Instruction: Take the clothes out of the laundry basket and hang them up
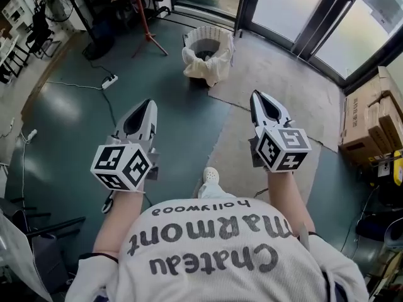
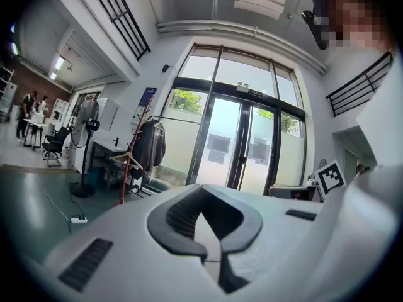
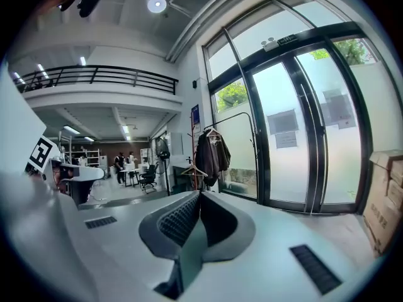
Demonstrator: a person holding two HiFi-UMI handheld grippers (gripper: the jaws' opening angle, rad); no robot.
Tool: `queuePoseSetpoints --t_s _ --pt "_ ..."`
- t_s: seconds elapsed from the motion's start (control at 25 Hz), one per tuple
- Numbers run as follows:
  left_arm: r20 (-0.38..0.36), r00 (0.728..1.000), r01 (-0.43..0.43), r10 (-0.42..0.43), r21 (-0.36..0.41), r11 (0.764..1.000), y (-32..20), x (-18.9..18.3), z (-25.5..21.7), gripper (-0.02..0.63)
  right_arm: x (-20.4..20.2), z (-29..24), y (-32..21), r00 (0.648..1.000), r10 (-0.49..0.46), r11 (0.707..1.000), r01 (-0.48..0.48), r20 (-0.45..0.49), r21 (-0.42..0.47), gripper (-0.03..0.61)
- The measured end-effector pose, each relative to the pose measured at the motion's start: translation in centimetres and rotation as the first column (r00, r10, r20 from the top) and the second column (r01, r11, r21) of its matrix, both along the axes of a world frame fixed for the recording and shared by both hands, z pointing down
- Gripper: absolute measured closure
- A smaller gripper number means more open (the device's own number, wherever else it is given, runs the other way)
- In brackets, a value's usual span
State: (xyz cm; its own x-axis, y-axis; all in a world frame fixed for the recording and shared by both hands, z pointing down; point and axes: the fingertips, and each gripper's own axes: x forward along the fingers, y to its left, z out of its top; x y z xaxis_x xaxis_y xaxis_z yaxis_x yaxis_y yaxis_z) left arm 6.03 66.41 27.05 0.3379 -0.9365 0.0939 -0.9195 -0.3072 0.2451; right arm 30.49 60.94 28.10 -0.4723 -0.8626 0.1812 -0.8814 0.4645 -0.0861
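While left gripper and right gripper sit closed, empty | laundry basket lies well ahead

Laundry basket on the floor at twelve o'clock. Coat stand behind it at eleven. Cardboard boxes at three.

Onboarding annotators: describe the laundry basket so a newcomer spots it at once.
Start at the glass doors at the head view's top right; the laundry basket stands just before them, at the corner of the grey mat. It is round, white and slatted with pale cloth draped over its rim, unlike the thin red coat stand to its left.
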Motion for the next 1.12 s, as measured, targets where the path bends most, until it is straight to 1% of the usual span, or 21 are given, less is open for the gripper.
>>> queuePoseSetpoints --t_s 0.24,0.4,0.48,0.56,0.68,0.84,1.0,1.12 --pt "-0.013 1.0 0.028 -0.027 0.048 0.998 -7.6 0.5 -2.7 0.604 -0.3 -2.2 -8.8 0.999 -0.049 0.998 0.049 -0.016 0.028 0.549" --pt "-0.033 0.999 0.045 -0.043 0.069 0.997 -12.1 1.3 -2.4 0.604 -0.1 -2.8 -13.3 0.997 -0.076 0.996 0.077 -0.018 0.048 0.549" --pt "-0.042 0.998 0.046 -0.043 0.064 0.997 -14.0 1.9 -1.5 0.604 0.3 -2.1 -15.0 0.996 -0.082 0.996 0.083 -0.022 0.042 0.549" --pt "-0.047 0.998 0.042 -0.04 0.04 0.998 -15.8 2.5 -0.1 0.604 0.7 -0.7 -16.5 0.996 -0.081 0.997 0.082 -0.02 0.015 0.549" --pt "-0.071 0.996 0.043 -0.044 -0.022 0.999 -18.0 3.5 1.9 0.604 1.4 1.7 -18.5 0.997 -0.075 0.996 0.074 -0.007 -0.056 0.549" --pt "-0.068 0.997 0.028 -0.034 -0.088 0.996 -19.8 4.5 3.8 0.604 2.4 4.6 -20.0 0.998 -0.051 0.987 0.058 0.048 -0.148 0.549" --pt "-0.062 0.998 0.018 -0.025 -0.104 0.994 -21.3 4.5 4.8 0.604 2.6 6.6 -21.4 0.996 -0.027 0.979 0.043 0.084 -0.197 0.549" --pt "-0.048 0.999 0.012 -0.018 -0.107 0.994 -23.2 3.9 5.2 0.604 2.4 7.2 -23.1 0.997 -0.01 0.978 0.025 0.074 -0.209 0.549"
